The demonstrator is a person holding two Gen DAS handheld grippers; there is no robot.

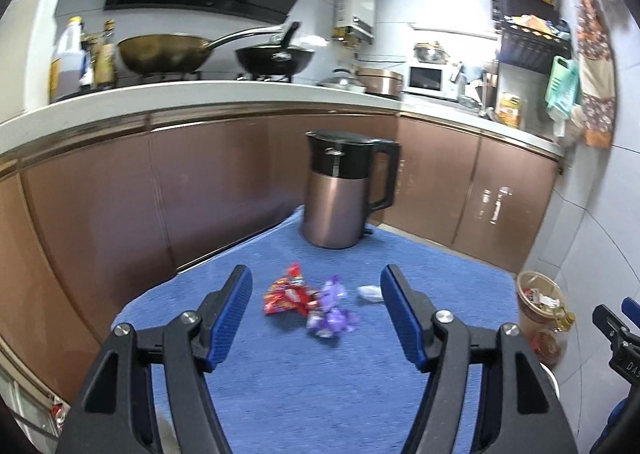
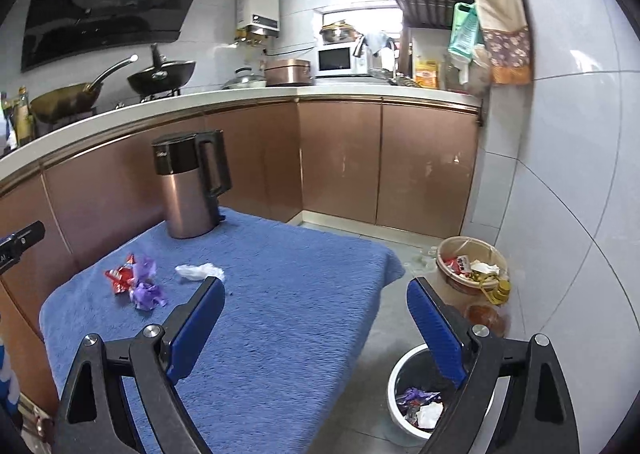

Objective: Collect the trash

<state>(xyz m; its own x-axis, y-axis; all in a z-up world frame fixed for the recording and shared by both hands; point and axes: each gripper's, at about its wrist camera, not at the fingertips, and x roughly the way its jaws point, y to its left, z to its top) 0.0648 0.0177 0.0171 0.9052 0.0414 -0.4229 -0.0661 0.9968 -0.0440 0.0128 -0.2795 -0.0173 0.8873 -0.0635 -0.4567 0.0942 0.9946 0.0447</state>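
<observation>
On the blue towel-covered table (image 1: 280, 374) lie a red wrapper (image 1: 285, 295), purple wrappers (image 1: 332, 316) and a crumpled white tissue (image 1: 370, 292). My left gripper (image 1: 317, 277) hovers just short of them, open, with nothing between its blue pads (image 1: 234, 314). My right gripper (image 2: 317, 285) is open and empty over the table's right edge. The red wrapper (image 2: 120, 276), purple wrappers (image 2: 146, 288) and white tissue (image 2: 199, 271) lie to its left. A white bin (image 2: 394, 386) on the floor below it holds purple and white trash.
A copper-coloured kettle (image 1: 340, 190) stands at the table's far end. A brown basket (image 2: 472, 266) of rubbish and an oil bottle (image 2: 498, 290) sit on the floor by the tiled wall. Brown cabinets (image 2: 380, 162) and a worktop with woks lie beyond.
</observation>
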